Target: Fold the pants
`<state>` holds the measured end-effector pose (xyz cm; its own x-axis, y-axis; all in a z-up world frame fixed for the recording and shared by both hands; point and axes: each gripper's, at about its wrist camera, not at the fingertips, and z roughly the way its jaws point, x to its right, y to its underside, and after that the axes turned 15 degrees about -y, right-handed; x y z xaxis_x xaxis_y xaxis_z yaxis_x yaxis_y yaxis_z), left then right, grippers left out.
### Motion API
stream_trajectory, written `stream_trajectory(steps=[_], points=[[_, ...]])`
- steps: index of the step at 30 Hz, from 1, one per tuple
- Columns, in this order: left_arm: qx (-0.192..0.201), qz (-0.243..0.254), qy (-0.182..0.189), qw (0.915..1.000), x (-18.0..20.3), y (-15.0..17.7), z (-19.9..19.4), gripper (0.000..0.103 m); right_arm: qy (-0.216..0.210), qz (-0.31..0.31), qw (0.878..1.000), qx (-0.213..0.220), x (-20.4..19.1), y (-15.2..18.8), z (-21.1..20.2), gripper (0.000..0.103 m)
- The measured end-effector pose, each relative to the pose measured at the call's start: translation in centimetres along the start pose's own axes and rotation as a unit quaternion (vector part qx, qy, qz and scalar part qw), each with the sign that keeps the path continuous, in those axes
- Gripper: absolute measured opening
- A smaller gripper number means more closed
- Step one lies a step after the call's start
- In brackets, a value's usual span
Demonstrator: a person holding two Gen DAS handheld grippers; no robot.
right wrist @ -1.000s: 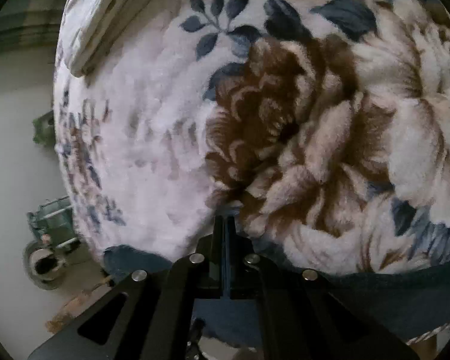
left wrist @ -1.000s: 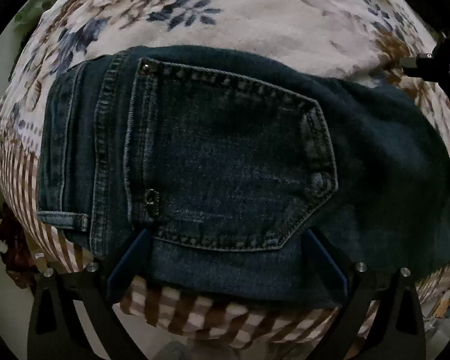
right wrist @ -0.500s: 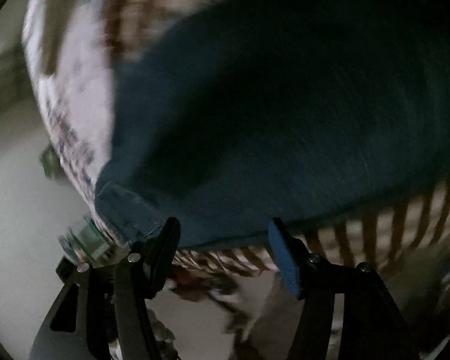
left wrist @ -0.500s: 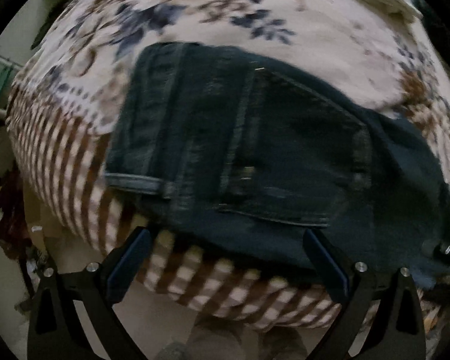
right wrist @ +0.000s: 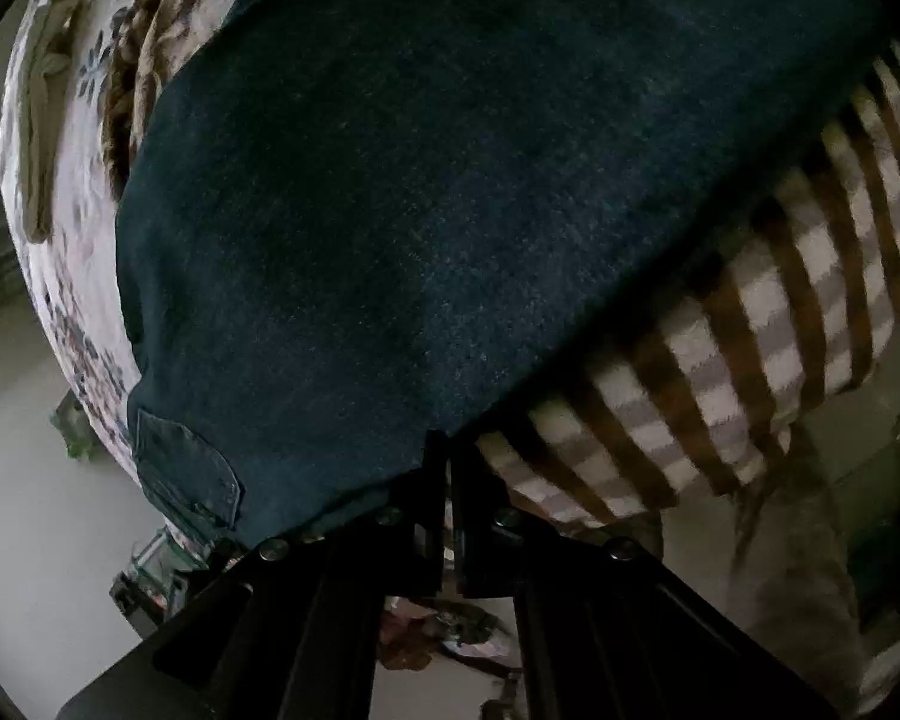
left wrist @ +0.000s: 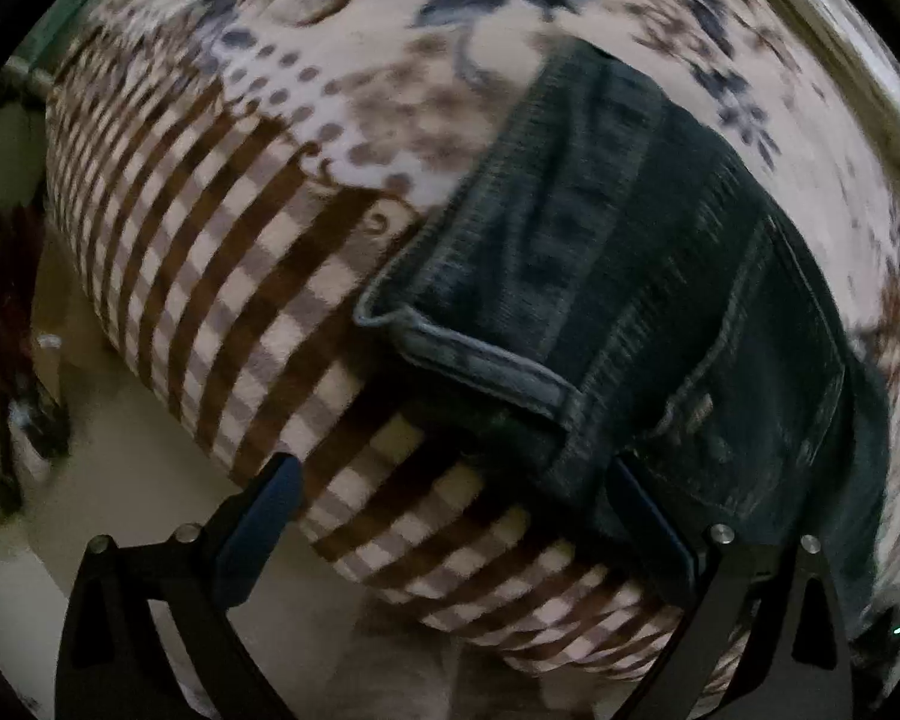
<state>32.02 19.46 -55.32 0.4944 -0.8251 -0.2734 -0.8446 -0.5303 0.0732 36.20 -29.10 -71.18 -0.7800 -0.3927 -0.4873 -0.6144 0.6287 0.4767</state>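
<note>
Dark blue denim pants (left wrist: 642, 312) lie folded on a bed blanket (left wrist: 222, 228), waistband and back pocket showing in the left wrist view. My left gripper (left wrist: 450, 510) is open and empty, just off the blanket's near edge, its right finger at the pants' lower edge. In the right wrist view the pants (right wrist: 450, 192) fill the frame as plain dark cloth. My right gripper (right wrist: 447, 468) has its fingers together at the near edge of the pants; whether cloth is pinched between them is hidden.
The blanket has a floral top and a brown-and-white checked border (right wrist: 750, 330) hanging over the bed edge. Pale floor (left wrist: 120, 480) lies below. Small clutter (right wrist: 150, 564) sits on the floor beside the bed. A pale pillow (right wrist: 48, 90) lies at the far side.
My left gripper drew back and swung left, so the pants now sit to its right. My right gripper was shut over the blanket, opened over the pants' edge, and has closed again.
</note>
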Motion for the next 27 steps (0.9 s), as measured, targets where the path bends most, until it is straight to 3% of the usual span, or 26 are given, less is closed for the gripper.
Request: stream_trajectory(steps=[4,6,7,9,11,13,14,15,17,21,27], points=[[-0.007,-0.046,0.071,0.9964,-2.8,-1.8,0.8,0.095,-0.013,-0.006,1.0,-0.016,-0.1,-1.5,1.1,0.003],[-0.002,-0.065,0.102,0.9927,-4.5,-3.5,1.4,0.081,-0.008,-0.021,0.999,-0.027,-0.8,-2.0,1.8,0.007],[-0.002,-0.072,0.118,0.9905,-4.9,-4.4,1.7,0.061,-0.004,-0.027,0.999,-0.033,-0.9,-2.1,2.1,0.01],[-0.005,-0.098,0.134,0.9861,-6.0,-5.6,2.2,0.059,-0.012,-0.019,0.999,-0.046,-0.7,-2.3,2.5,0.031],[0.0,-0.116,0.146,0.9824,-6.8,-5.6,2.5,0.045,-0.029,0.005,0.998,-0.049,-0.6,-3.1,3.4,0.034],[0.005,-0.128,0.156,0.9793,-8.0,-5.2,2.4,0.039,-0.039,0.028,0.998,-0.035,0.1,-3.1,3.4,0.034],[0.009,-0.132,0.159,0.9784,-8.2,-4.6,2.0,0.036,-0.042,0.037,0.998,-0.03,0.6,-3.2,3.1,0.027],[0.013,-0.133,0.163,0.9775,-8.5,-4.3,1.8,0.035,-0.041,0.049,0.998,-0.017,1.2,-3.1,2.7,0.009],[0.022,-0.129,0.167,0.9772,-9.2,-3.4,1.2,0.032,-0.02,0.051,0.999,-0.004,1.8,-2.7,2.0,0.002],[0.034,-0.115,0.184,0.9755,-11.6,-2.3,-1.4,0.029,0.016,0.014,1.0,-0.001,0.6,-0.7,1.2,0.001],[0.023,-0.125,0.197,0.9722,-8.4,-1.4,-2.4,0.024,0.009,0.013,1.0,-0.004,0.5,0.3,-0.4,0.001]])
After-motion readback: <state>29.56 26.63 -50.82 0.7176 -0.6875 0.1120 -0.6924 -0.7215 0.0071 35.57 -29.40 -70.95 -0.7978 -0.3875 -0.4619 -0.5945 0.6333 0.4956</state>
